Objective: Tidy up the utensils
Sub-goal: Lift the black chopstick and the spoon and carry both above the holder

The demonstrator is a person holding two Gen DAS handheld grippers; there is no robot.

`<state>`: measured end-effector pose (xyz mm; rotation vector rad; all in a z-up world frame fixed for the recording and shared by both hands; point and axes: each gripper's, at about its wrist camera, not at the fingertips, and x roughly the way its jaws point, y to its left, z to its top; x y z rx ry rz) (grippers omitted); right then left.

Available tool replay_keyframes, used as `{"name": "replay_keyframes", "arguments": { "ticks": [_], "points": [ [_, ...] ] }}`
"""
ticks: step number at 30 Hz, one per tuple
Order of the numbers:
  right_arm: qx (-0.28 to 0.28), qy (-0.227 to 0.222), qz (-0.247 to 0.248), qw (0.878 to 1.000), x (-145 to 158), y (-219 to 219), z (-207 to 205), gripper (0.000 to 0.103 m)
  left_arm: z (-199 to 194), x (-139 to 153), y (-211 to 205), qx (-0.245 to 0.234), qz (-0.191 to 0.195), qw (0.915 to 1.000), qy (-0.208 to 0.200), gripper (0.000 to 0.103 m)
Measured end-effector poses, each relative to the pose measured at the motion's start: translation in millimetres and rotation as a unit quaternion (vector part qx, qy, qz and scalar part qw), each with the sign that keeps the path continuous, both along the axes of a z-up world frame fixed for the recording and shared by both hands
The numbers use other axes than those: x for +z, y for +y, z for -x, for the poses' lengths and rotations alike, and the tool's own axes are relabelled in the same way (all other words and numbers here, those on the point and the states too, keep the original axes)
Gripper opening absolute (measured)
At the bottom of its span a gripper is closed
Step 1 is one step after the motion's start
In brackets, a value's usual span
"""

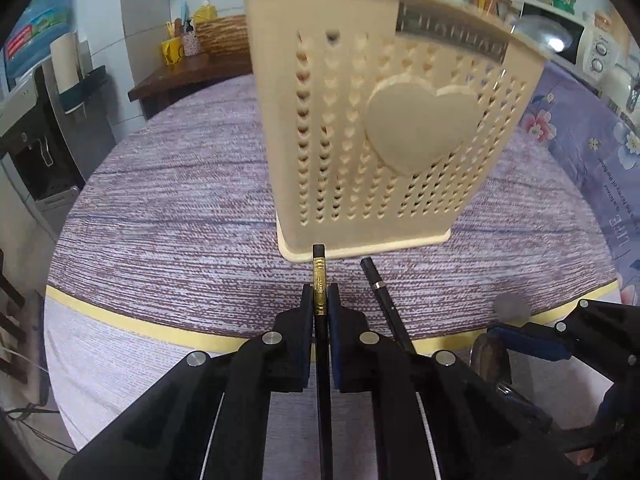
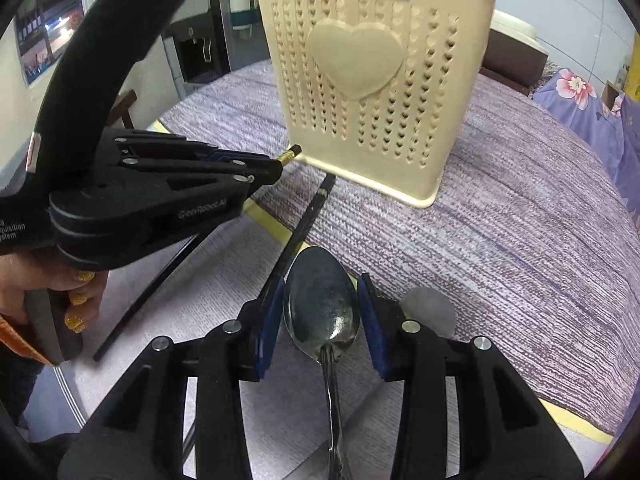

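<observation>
A black chopstick with a gold band is clamped between the pads of my left gripper, which is shut on it; its tip nearly touches the base of the cream heart-pattern utensil holder. A second black chopstick lies on the table just to the right. In the right wrist view, my right gripper is shut on the bowl of a metal spoon, whose handle runs back under the jaws. The left gripper sits to the left, below the holder.
The holder stands on a purple woven mat with a yellow edge, and several utensils stick out of its top. A floral cloth lies to the right, with a microwave behind. A hand grips the left gripper's handle.
</observation>
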<state>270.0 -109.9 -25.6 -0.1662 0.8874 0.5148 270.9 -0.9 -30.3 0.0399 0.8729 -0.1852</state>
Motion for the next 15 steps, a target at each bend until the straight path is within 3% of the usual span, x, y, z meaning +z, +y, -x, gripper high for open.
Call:
{"name": "replay_keyframes", "arguments": {
  "ticks": [8, 15],
  "points": [
    [-0.024, -0.039, -0.084, 0.995, 50.5, -40.1, 23.2, 0.038, 41.2, 64.8, 19.0, 0.006, 0.054, 0.9944, -0.091, 0.008],
    [-0.050, -0.074, -0.115, 0.989, 82.5, -70.8, 38.4, 0.038, 67.8, 106.4, 32.7, 0.010, 0.087, 0.9856, -0.144, 0.008]
  ]
}}
